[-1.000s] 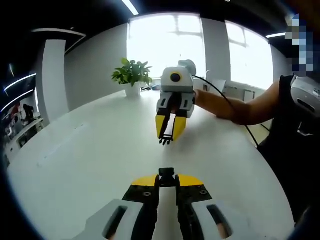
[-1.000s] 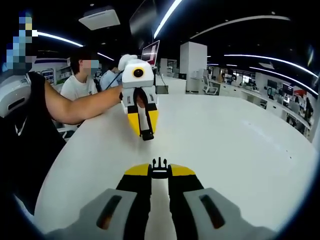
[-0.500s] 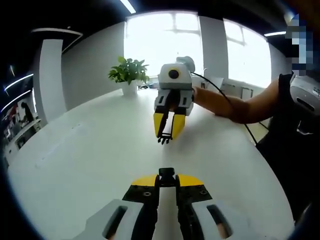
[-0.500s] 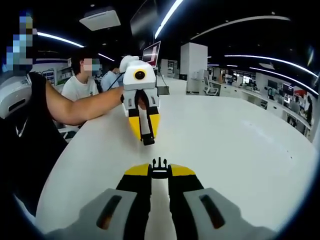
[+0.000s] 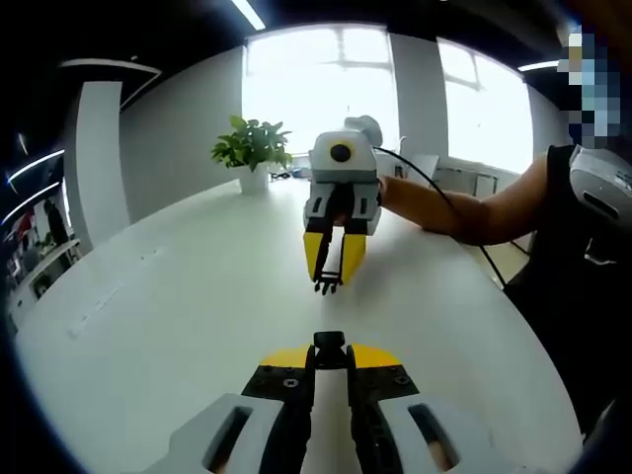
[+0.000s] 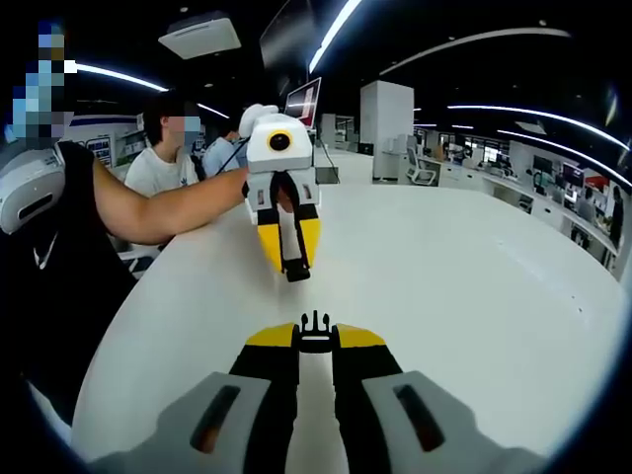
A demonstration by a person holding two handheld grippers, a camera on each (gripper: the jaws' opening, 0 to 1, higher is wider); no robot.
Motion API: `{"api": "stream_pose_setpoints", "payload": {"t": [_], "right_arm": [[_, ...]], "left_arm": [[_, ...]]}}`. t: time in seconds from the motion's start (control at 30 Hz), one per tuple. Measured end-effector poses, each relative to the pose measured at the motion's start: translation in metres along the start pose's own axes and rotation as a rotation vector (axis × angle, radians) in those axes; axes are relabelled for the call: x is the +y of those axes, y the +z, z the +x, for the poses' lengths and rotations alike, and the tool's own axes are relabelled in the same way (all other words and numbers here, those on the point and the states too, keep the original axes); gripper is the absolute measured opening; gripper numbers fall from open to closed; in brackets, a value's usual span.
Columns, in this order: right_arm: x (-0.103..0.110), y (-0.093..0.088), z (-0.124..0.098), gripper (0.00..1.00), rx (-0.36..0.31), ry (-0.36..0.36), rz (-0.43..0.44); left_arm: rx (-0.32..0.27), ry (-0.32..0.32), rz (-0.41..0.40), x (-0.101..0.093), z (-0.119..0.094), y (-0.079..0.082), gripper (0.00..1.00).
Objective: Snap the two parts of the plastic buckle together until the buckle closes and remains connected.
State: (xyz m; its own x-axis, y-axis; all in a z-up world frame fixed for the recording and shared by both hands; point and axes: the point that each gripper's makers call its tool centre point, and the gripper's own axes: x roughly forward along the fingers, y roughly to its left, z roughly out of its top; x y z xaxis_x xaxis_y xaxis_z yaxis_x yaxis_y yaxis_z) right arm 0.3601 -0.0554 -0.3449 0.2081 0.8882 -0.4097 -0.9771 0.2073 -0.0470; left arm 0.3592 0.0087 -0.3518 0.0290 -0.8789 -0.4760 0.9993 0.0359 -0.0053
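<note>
In the left gripper view, the left gripper (image 5: 330, 348) rises from the bottom with its yellow-tipped fingers (image 5: 286, 357) brought close together, and between them they pinch a small black buckle part with a flat end, the socket half (image 5: 330, 347). Across from it, above the white tabletop (image 5: 178, 326), the right gripper (image 5: 329, 281) faces this camera, and its fingers are also narrow, holding the other black buckle part, the pronged half (image 5: 327, 284), whose small prongs point toward the left gripper. The two halves are apart, with a clear gap of tabletop showing between them, so the buckle is not joined. A bare arm (image 5: 464, 209) of the person reaches in from the right behind that gripper, with a black cable running along it. A green potted plant (image 5: 254, 150) stands at the far edge of the tabletop, before bright windows. In the right gripper view, the right gripper (image 6: 315, 330) shows the pronged half (image 6: 315, 329) held between its nearly closed fingers (image 6: 273, 338), with the prongs standing up past the tips. Opposite hangs the left gripper (image 6: 292, 267), tilted down, its fingers tight around the socket half (image 6: 295, 269). A seated person in a white shirt (image 6: 156, 170) is in the background at the left.
</note>
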Motion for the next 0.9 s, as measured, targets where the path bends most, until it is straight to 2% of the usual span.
{"api": "stream_pose_setpoints", "payload": {"t": [0.9], "right_arm": [[0.0090,0.0034,0.0048,0.11,-0.011,0.038,0.000]], "left_arm": [[-0.023,-0.036,0.005,-0.0070,0.0017,0.0039,0.11]]}}
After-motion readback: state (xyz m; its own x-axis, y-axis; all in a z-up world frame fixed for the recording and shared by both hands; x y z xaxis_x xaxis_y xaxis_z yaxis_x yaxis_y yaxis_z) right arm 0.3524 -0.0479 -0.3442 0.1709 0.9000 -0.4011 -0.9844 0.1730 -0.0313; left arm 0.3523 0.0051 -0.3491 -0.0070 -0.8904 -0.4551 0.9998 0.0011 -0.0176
